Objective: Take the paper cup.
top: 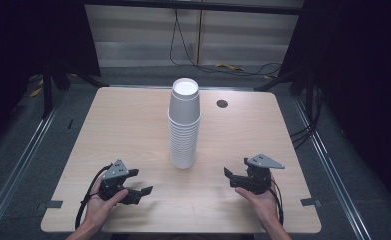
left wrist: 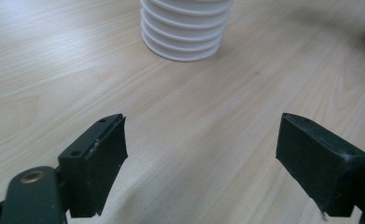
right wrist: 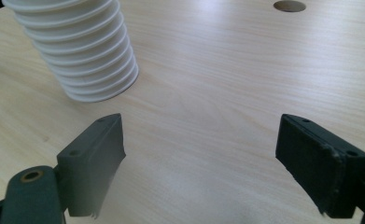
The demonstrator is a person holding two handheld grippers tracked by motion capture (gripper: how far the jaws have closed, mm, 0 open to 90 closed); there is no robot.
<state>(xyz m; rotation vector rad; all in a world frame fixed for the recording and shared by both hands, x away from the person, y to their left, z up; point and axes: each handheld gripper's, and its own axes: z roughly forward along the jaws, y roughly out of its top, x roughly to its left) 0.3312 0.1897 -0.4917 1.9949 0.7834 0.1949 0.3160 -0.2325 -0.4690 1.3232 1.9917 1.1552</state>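
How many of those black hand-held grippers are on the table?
2. The left hand-held gripper is held near the table's front-left edge; the right hand-held gripper near the front-right. Both have open, empty jaws and flank the tall stack of white ribbed paper cups between them.

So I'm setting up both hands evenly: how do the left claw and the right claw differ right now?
The left claw sits nearer the table's front edge; the right claw sits slightly farther in. The left points right toward the cup stack; the right points left toward it. Both are open, empty, and clear of the stack.
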